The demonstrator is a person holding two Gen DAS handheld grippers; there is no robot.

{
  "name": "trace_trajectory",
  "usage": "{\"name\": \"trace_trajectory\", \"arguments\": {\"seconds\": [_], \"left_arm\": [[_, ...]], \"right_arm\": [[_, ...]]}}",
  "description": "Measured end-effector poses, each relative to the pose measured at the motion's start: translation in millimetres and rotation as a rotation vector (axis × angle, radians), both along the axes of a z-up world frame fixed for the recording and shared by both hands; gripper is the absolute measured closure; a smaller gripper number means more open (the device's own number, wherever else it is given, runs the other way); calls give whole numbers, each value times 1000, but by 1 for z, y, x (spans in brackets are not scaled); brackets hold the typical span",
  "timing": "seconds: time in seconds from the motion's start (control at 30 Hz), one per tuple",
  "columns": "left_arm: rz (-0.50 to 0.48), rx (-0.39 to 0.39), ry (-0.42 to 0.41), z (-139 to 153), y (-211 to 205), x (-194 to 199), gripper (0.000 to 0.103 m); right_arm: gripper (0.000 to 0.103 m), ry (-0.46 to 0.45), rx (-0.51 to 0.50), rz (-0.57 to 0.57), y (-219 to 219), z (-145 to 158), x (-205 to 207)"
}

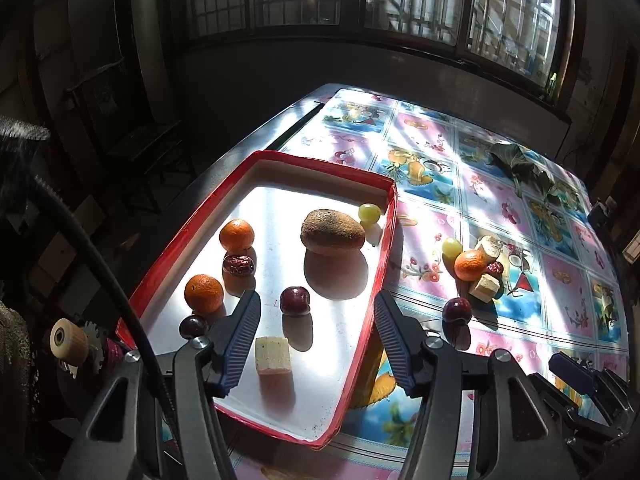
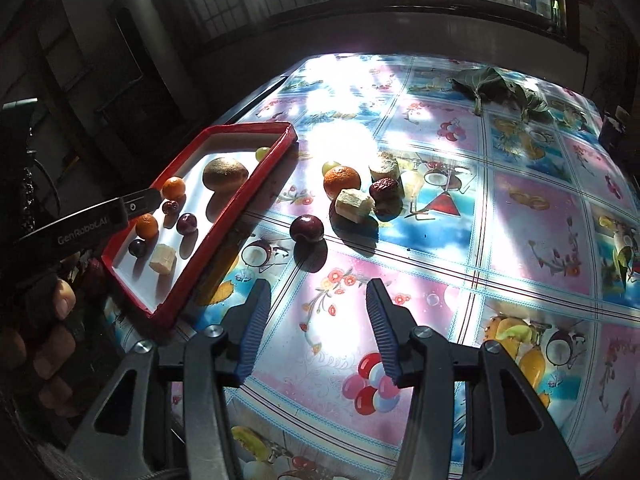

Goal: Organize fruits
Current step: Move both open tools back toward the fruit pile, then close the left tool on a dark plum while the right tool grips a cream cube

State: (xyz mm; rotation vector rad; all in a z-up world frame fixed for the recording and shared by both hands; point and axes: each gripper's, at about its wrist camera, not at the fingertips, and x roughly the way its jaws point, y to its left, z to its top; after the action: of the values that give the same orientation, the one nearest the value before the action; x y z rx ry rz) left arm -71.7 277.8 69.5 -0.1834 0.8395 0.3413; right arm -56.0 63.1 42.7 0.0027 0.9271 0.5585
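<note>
Red tray — kiwi, tangerines

A tray is set on the table, at its left side. Inside the tray, a kiwi lies toward the far right, with a grape just behind it against the right wall. Two oranges are placed along the left wall, a date between them (touching the farther one). A cherry sits near the middle, and a cut cube lies nearer than it. Right of the tray, on the table, a cluster is found: a second grape, an orange, a date and two cut pieces, packed close together. One cherry lies apart, in front of the cluster. Leaves lie at the far right.
</note>
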Motion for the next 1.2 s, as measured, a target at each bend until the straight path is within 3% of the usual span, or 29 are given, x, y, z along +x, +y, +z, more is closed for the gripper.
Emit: {"name": "trace_trajectory", "arguments": {"seconds": [0.77, 1.03, 1.2], "left_arm": [[-177, -106, 88, -30, -60, 7, 43], [-206, -132, 122, -43, -72, 25, 43], [-208, -150, 141, -51, -73, 41, 43]], "right_arm": [[50, 23, -6, -104, -37, -19, 17], [50, -1, 8, -93, -24, -16, 50], [56, 5, 19, -86, -7, -18, 89]]}}
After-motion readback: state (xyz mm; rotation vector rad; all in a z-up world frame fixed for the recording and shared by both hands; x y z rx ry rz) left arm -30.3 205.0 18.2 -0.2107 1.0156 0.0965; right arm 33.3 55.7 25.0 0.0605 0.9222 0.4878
